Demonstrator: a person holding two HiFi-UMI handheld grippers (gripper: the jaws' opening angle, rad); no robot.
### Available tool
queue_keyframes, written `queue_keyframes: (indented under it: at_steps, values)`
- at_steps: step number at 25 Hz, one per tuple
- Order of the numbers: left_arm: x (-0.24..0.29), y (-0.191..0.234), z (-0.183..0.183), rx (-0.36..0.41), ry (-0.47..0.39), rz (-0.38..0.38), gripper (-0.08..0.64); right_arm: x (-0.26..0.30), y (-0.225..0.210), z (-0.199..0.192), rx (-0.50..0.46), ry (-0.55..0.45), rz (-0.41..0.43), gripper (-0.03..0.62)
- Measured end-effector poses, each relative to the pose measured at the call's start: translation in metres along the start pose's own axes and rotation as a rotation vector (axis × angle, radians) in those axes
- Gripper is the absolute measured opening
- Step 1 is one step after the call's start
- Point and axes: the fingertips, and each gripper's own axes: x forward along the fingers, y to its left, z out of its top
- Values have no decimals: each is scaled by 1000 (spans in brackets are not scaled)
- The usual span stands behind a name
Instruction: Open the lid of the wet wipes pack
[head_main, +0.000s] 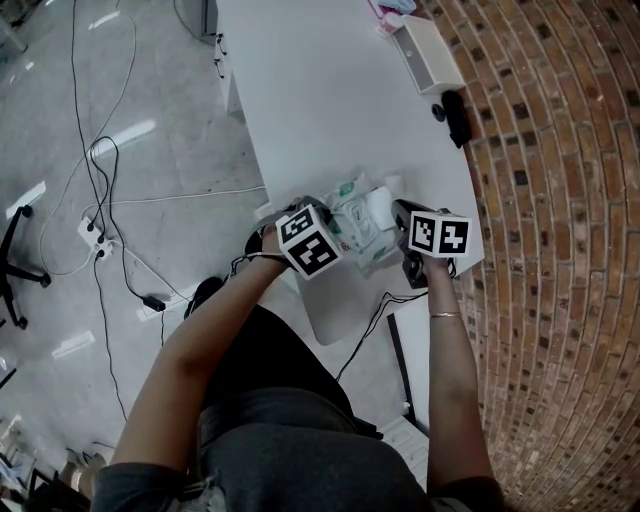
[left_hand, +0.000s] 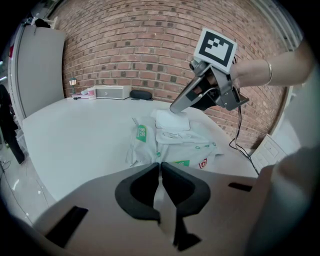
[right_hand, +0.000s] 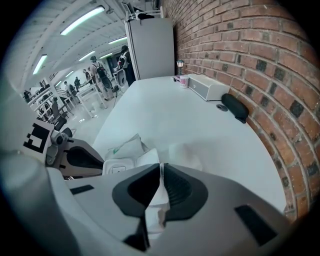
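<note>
White table (head_main: 320, 100) with the wet wipes pack (head_main: 362, 225) at its near edge, lid side up, held at both ends.
The pack's long axis runs from the left gripper (left_hand: 160, 164), jaws nearly together on the end film, to the right gripper (right_hand: 161, 166), jaws narrow on the raised white lid (left_hand: 172, 120). Likely risks: the film slips and the pack lifts or slides off the edge. Overpulling strains the hinge, and a lost grip drops the lid shut.
</note>
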Motion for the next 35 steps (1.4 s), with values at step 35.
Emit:
queue_keyframes:
  at_steps: [35]
  values:
    - [-4, 1, -1, -9, -14, 7, 38, -18, 16, -2, -46, -147, -164, 9]
